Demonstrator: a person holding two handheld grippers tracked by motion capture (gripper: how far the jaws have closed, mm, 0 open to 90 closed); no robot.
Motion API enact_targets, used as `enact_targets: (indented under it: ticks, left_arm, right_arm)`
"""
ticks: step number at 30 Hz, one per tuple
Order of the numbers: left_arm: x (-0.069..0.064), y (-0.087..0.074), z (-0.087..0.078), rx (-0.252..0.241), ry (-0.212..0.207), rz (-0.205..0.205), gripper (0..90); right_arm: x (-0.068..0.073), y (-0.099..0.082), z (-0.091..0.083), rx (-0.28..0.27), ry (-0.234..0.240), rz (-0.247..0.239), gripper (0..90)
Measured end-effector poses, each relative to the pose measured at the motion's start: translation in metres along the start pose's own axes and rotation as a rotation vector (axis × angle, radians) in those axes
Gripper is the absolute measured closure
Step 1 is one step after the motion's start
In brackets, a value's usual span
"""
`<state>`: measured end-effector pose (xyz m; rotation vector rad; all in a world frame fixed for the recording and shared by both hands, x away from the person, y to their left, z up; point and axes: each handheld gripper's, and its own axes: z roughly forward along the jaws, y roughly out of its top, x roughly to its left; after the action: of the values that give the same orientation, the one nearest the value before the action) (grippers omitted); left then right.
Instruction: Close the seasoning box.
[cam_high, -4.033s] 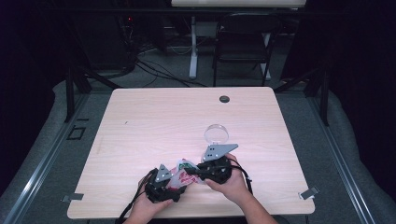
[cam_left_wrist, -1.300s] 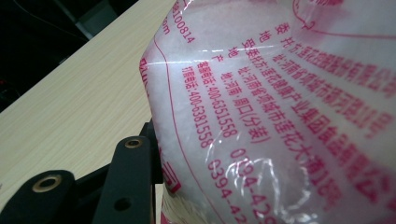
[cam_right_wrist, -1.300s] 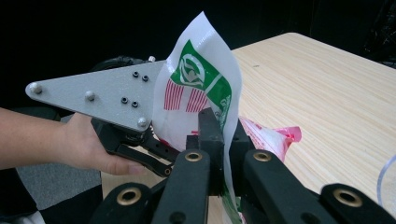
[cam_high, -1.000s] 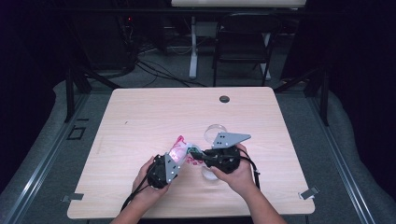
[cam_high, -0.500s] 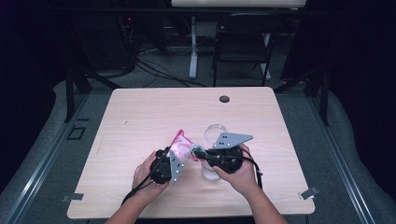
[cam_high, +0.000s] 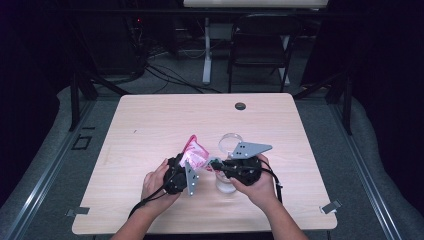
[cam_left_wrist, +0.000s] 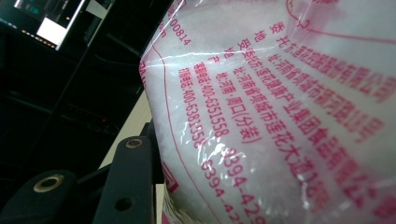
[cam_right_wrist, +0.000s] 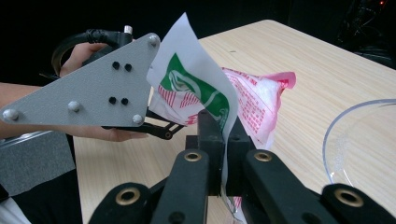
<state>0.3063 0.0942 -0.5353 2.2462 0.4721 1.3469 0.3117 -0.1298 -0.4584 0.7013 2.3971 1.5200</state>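
I see a light wooden table (cam_high: 150, 130) with rounded corners, standing on grey floor (cam_high: 380, 165). A dark round grommet (cam_high: 240, 106) sits in its far edge. A clear glass bowl (cam_high: 229, 144) rests directly on the tabletop, right of centre.

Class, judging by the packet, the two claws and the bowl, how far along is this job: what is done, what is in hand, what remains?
Done: the pink-printed plastic packet of white granules is lifted off the table. In hand: the left claw grips its body, and the right claw is shut on a corner of it. Left: the clear glass bowl beside them looks empty, so opening and pouring probably remain.
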Motion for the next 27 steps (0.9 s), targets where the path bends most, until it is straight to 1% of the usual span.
enact_targets:
  ticks: [3, 7, 8, 9, 10, 11, 12, 16, 21, 23, 27]
  left_arm:
    - [0.0000, 0.0005, 0.0005, 0.005, 0.013, 0.015, 58.3]
    - [0.0014, 0.0013, 0.0023, 0.006, 0.026, 0.036, 58.4]
    - [0.0014, 0.0017, 0.0026, 0.005, 0.031, 0.035, 58.4]
    - [0.0026, 0.0025, 0.0022, 0.019, 0.026, 0.054, 58.4]
    - [0.0028, 0.0029, 0.0026, 0.015, 0.028, 0.054, 58.4]
    - [0.0023, 0.0031, 0.0038, 0.002, 0.030, 0.046, 58.3]
    - [0.0031, 0.0037, 0.0031, 0.017, 0.034, 0.069, 58.3]
    - [0.0032, 0.0044, 0.0039, 0.013, 0.045, 0.079, 58.4]
    - [0.0033, 0.0070, 0.0043, 0.020, 0.049, 0.090, 58.3]
    - [0.0026, 0.0077, 0.0036, 0.030, 0.053, 0.091, 58.4]
    - [0.0031, 0.0088, 0.0040, 0.028, 0.057, 0.100, 58.4]
  right_arm:
    - [-0.0008, -0.0006, -0.0001, -0.001, -0.001, 0.004, 89.3]
    - [-0.0012, -0.0016, 0.0001, 0.002, -0.016, 0.000, 89.3]
    - [-0.0014, -0.0016, 0.0000, 0.002, -0.017, 0.000, 89.3]
    - [-0.0017, -0.0017, -0.0002, 0.002, -0.019, -0.002, 89.3]
    - [-0.0022, -0.0017, -0.0005, 0.001, -0.021, 0.000, 89.3]
    - [-0.0027, -0.0017, -0.0007, -0.001, -0.021, 0.004, 89.3]
    - [-0.0032, -0.0018, -0.0009, -0.002, -0.020, 0.003, 89.3]
    - [-0.0044, -0.0025, -0.0012, -0.002, -0.020, 0.008, 89.3]
    - [-0.0059, -0.0036, -0.0024, -0.004, -0.024, 0.009, 89.3]
    - [-0.0069, -0.0040, -0.0029, -0.006, -0.024, 0.013, 89.3]
    - [-0.0071, -0.0044, -0.0034, -0.009, -0.024, 0.013, 89.3]
